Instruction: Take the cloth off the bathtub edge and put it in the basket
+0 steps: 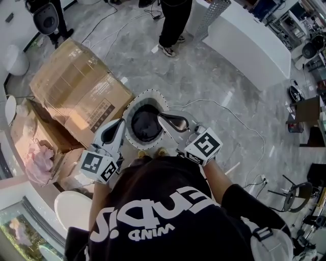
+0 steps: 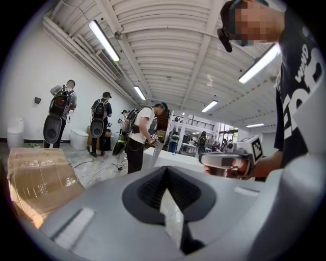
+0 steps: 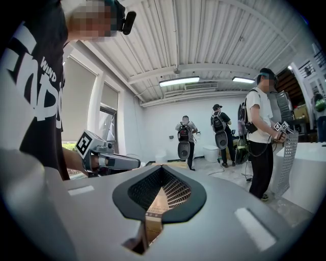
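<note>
Grey marble floor (image 1: pixel 214 86) spreads across the head view. At the far left stand taped cardboard boxes (image 1: pixel 76 86), one of them open beside something pink.

Just right of the boxes, the left gripper (image 1: pixel 120 125) points up the picture, its tip over the left rim of the basket (image 1: pixel 148 93). In the left gripper view its ribbed pads (image 2: pixel 152 192) meet at the tip with nothing between them.

The round, white-rimmed basket stands on the floor right in front of the person, between the two grippers. Its inside looks dark, and whether anything lies in it cannot be told.

The right gripper (image 1: pixel 163 118) reaches in from the right, with its tip over the basket's right rim. Its own view shows the pads (image 3: pixel 144 190) drawn together at the tip, also on nothing. The two grippers are held roughly level, and each shows in the other's camera.

Further right and up the picture, well apart from the basket, stands a white bathtub (image 1: pixel 249 41). A perforated grey sheet (image 1: pixel 213 14), seemingly the cloth, hangs at its near end. Just beside it is a standing person (image 1: pixel 175 20) in dark trousers. A thin cable (image 1: pixel 224 107) loops over the floor between the tub and the basket.
</note>
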### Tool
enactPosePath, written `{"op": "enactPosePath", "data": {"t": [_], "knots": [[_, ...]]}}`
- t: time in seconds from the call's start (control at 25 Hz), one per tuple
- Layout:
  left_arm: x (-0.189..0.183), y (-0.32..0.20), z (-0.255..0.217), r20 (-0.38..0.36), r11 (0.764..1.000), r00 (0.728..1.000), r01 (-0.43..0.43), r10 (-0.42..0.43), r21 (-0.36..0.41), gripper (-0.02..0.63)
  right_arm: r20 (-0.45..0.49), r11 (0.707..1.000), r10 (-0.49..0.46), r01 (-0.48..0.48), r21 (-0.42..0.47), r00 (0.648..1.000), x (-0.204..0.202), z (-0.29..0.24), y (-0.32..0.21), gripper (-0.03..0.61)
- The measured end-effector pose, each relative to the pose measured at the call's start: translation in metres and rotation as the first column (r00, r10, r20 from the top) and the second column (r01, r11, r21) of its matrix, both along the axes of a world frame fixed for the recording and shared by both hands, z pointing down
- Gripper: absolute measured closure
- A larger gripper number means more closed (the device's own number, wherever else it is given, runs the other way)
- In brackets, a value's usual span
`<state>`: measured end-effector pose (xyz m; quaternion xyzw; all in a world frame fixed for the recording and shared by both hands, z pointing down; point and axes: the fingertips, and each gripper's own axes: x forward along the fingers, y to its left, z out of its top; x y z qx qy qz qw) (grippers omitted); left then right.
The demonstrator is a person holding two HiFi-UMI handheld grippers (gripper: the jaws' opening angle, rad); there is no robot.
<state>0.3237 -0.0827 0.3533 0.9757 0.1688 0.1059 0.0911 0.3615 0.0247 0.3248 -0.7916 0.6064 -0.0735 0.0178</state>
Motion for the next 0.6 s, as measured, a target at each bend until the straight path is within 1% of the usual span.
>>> {"op": "enactPosePath", "data": {"t": [0.4, 0.6], "knots": [[-0.0065, 0.008, 0.0041, 0.015, 1.0, 1.0, -0.004, 0.004, 0.017, 0.617, 0.001, 1.0, -0.002, 0.002, 0.004, 1.0, -0.0063, 0.0006, 0.0062, 0.569], [-0.0102, 0.0058, 0.0068, 0.019, 1.0, 1.0, 0.002, -0.002, 0.013, 0.617, 0.003, 1.0, -0.009, 0.009, 0.003, 1.0, -0.0097, 0.0039, 0.0038, 0.569]]}}
